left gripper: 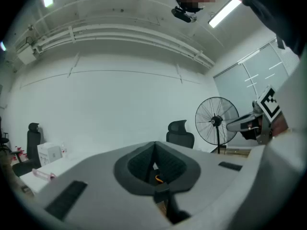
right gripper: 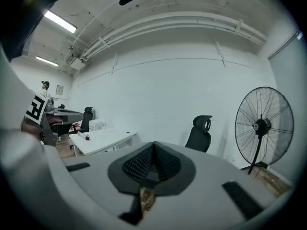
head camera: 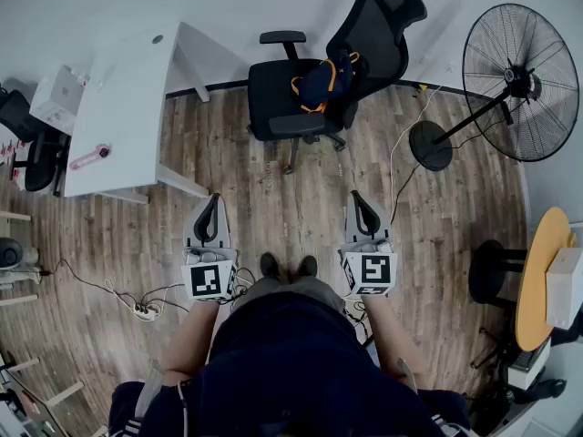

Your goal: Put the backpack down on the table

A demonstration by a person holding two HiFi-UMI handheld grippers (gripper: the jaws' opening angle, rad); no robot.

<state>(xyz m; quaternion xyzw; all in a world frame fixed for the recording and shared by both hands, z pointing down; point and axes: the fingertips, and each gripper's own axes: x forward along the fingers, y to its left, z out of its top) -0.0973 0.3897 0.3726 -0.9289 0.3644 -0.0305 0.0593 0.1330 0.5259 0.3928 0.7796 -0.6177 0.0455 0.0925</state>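
Head view downward, gripper views toward fan [right gripper: 261, 126]

left gripper [left gripper: 155, 147] level, jaws together, nothing held. beyond the tips: black office chair [left gripper: 180, 133], standing fan [left gripper: 216, 121] to its right. white table [left gripper: 60, 164] at left bears a white box [left gripper: 48, 153]. right gripper [left gripper: 231, 125] at right edge.

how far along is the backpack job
Done: nothing yet. The backpack lies on the chair, not on the table.
In hand: nothing. The left gripper and right gripper are both shut and empty, side by side over the floor, short of the chair.
Left: everything. Reach the chair, grip the backpack, carry it to the table and set it down.
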